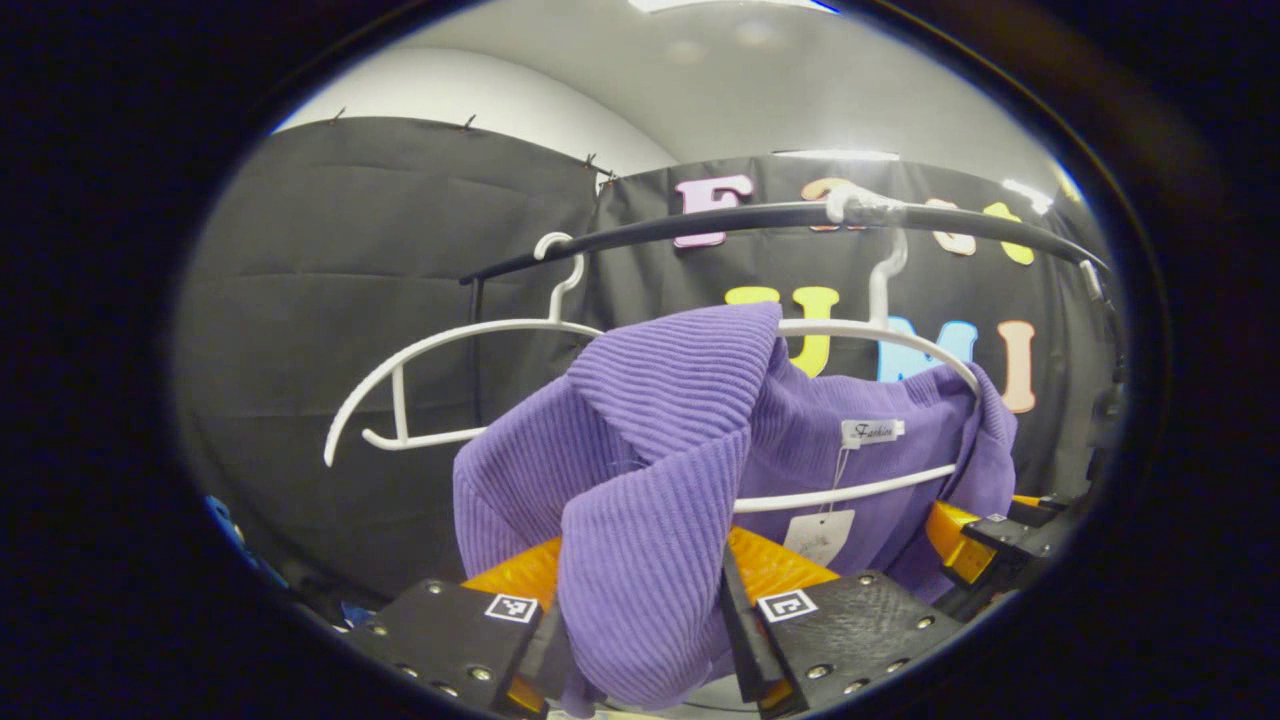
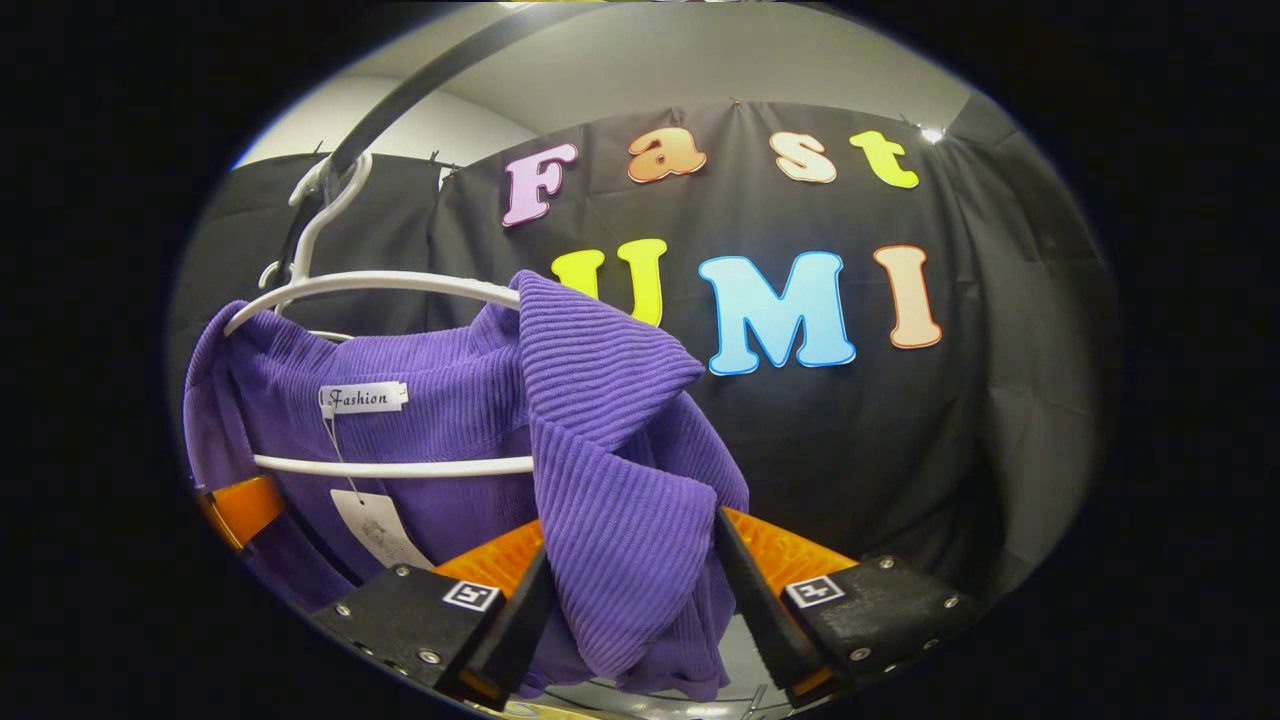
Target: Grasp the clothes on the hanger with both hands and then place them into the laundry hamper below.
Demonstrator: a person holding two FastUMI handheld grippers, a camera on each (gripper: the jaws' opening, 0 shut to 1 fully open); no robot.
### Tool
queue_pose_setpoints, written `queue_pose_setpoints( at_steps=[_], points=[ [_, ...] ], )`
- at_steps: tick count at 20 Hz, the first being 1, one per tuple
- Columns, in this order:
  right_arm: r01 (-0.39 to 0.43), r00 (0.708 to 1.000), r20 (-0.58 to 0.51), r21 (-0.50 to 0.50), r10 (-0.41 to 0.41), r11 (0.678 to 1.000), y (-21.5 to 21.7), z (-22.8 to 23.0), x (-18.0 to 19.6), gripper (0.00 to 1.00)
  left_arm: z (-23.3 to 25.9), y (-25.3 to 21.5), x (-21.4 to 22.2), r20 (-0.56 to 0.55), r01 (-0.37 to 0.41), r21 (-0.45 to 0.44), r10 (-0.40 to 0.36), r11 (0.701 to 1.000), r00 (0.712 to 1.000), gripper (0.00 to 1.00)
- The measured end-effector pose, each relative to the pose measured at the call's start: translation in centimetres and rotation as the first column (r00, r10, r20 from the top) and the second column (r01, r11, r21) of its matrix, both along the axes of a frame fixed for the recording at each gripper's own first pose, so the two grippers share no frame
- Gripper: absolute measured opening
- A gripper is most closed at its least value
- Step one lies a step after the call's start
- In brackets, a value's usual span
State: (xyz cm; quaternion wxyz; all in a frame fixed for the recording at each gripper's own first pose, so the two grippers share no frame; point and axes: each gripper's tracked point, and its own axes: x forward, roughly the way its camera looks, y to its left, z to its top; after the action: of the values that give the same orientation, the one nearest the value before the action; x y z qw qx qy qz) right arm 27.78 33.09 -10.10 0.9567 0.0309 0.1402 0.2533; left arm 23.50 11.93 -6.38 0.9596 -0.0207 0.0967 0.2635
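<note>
Nearest in the left gripper view, my left claw point(image 1: 640, 640) is clamped on a bunched fold of the purple sweater point(image 1: 690, 440), both fingers pressing the knit so the shoulder can lift free. In the right gripper view, my right claw point(image 2: 632, 610) pinches the other shoulder the same way. Gripping both sides should let the garment slide off evenly. The sweater hangs half peeled from the white hanger point(image 2: 390, 285), its lower bar crossing the fabric. Behind, a second empty hanger point(image 1: 420, 360) shares the dark rail point(image 1: 780, 215). The hamper, I think, sits below, out of sight.
</note>
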Motion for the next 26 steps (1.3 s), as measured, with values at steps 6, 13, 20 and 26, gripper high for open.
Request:
queue_pose_setpoints(
  at_steps=[6, 13, 20, 26],
  points=[
    [-0.028, 1.000, -0.003, 0.057, 0.028, 0.998, 0.2, 0.3, 1.4, 0.35, 1.0, -0.1, -0.2, 0.056, 0.020, -0.006, -0.020, 1.000, 0.998, 0.20],
    [-0.136, 0.990, -0.013, 0.141, 0.139, 0.981, 0.7, 0.4, 0.7, 0.01, 2.1, -1.0, -1.8, 0.100, 0.059, -0.054, -0.053, 0.997, 0.994, 0.05],
    [-0.169, 0.986, 0.034, 0.146, 0.166, 0.975, 0.1, 0.8, 1.3, 0.00, 4.7, -1.9, -3.5, 0.113, 0.041, -0.055, -0.035, 0.998, 0.993, 0.05],
    [-0.165, 0.986, 0.023, 0.190, 0.164, 0.968, -1.0, 1.4, 0.9, 0.00, 9.3, -2.3, -4.6, 0.149, 0.048, 0.009, -0.049, 0.999, 0.988, 0.00]
  ],
)
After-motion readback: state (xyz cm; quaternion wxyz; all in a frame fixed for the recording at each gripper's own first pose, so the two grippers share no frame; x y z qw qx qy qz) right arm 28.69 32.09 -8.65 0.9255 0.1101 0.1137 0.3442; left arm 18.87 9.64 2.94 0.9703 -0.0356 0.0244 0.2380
